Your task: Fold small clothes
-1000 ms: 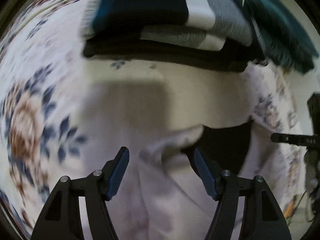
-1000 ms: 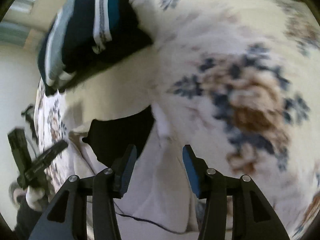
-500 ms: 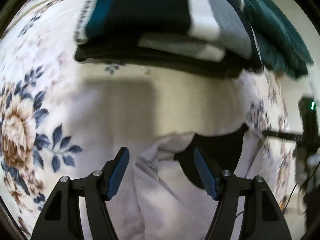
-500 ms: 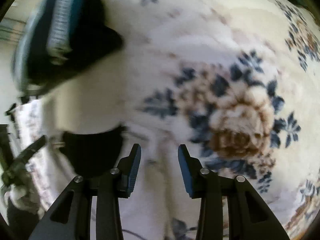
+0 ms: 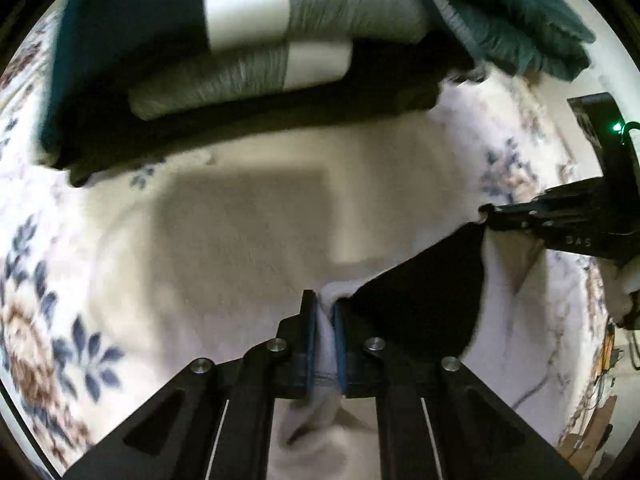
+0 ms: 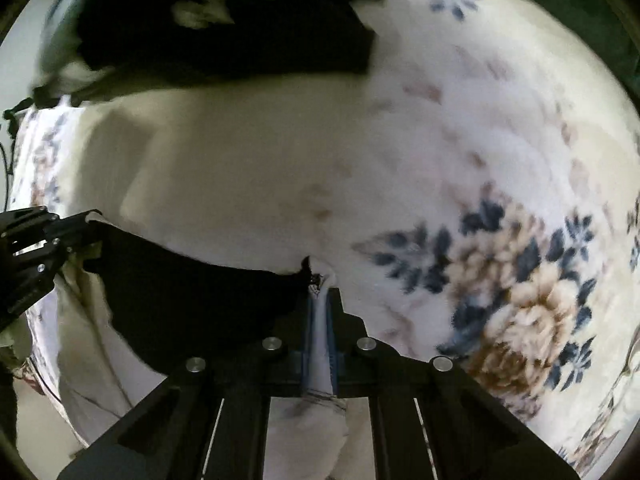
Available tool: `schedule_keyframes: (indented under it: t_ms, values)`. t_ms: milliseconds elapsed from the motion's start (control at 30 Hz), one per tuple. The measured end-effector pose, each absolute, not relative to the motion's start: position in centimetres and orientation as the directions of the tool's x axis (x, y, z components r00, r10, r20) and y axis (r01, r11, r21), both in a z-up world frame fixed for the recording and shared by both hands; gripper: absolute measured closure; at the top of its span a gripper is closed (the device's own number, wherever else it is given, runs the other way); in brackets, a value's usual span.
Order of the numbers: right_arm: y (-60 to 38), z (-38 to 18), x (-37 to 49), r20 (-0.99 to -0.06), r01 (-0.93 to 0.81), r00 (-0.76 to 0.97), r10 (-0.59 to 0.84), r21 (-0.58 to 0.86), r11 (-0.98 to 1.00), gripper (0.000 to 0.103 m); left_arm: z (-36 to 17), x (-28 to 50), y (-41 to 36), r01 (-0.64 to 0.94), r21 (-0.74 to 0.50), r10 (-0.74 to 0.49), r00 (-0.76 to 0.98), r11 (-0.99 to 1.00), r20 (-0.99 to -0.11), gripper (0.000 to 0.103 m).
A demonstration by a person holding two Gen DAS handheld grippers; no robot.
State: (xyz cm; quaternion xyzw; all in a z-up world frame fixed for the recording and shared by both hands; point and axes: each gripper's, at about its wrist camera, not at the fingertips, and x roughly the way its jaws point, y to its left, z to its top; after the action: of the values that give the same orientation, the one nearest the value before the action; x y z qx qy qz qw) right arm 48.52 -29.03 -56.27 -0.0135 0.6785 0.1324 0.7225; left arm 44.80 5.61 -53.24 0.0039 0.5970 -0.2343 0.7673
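Note:
A pale pink garment hangs stretched between my two grippers above a floral blanket; its opening shows as a dark gap. My left gripper is shut on one top corner of the garment. My right gripper is shut on the other corner of the garment. The right gripper also shows in the left wrist view, and the left gripper in the right wrist view, each pinching the cloth edge.
A stack of folded clothes, dark, teal and grey-white striped, lies on the blanket ahead; it shows in the right wrist view too. A dark green folded piece lies at its right. The blanket's edge and a pale wall are at the right.
Both grippers went from open over the garment to shut on its corners. The garment is now lifted and stretched between them, and both views sit closer to the folded stack.

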Motion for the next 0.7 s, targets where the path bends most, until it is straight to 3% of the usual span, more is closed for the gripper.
schedule_keyframes:
  t_ms: [367,533,700]
  values:
    - [-30.0,-44.2,34.9,-0.920,-0.153,0.214,0.328,0.300,0.942,0.097,-43.2,31.8,8.0,0.230,-0.336,-0.399,0.348,0.914,-0.848,0.097]
    - [-28.4,-43.5,25.5,-0.919,-0.129,0.192,0.344,0.324,0.937,0.097,-43.4,24.9,8.1,0.123,-0.411,-0.428,0.329,0.903,-0.842,0.097]
    - [-28.9,-46.9,17.8,-0.932,-0.095,0.113,0.345,0.336,0.937,0.097,-46.2,19.5,7.2,0.057,-0.439,-0.438,0.250,0.897,-0.863,0.097]
